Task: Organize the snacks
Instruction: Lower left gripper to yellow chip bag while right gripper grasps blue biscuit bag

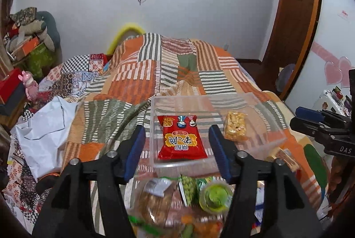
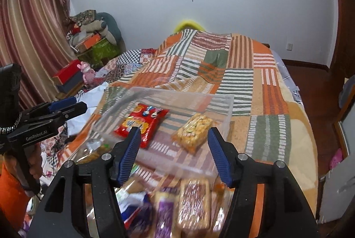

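Blurred loose snacks lie nearest the lens in both views: a green-lidded cup (image 1: 214, 197), green pea packets (image 1: 188, 191) and a bread bag (image 1: 155, 200) under the left gripper (image 1: 176, 150); a purple packet (image 2: 163, 213) and a pinkish wrapped bar (image 2: 195, 204) under the right gripper (image 2: 173, 150). Both grippers are released, jaws spread wide, nothing between the blue pads (image 1: 135, 152).

Beyond the fingertips, at 12 o'clock, stands the clear plastic bin (image 1: 261, 109) on the patchwork bedspread (image 1: 137, 73). Inside it lie a red snack packet (image 1: 180, 138) and, at its 3 o'clock, a yellow crispy bar (image 1: 235, 126), the two apart. In the right wrist view the bar (image 2: 194, 131) sits between the finger lines, the red packet (image 2: 142, 124) just behind the left-hand pad (image 2: 128, 156).

Judged step: choosing the next loose snack to move into the bin. To do it well, lower the open jaws over one packet only, close across its narrow width, lift clear of the near wall and release over bare floor at the bin's 12 o'clock end. Thin wrappers will likely crumple and may slip.

White paper (image 1: 44, 127) lies at 9 o'clock.
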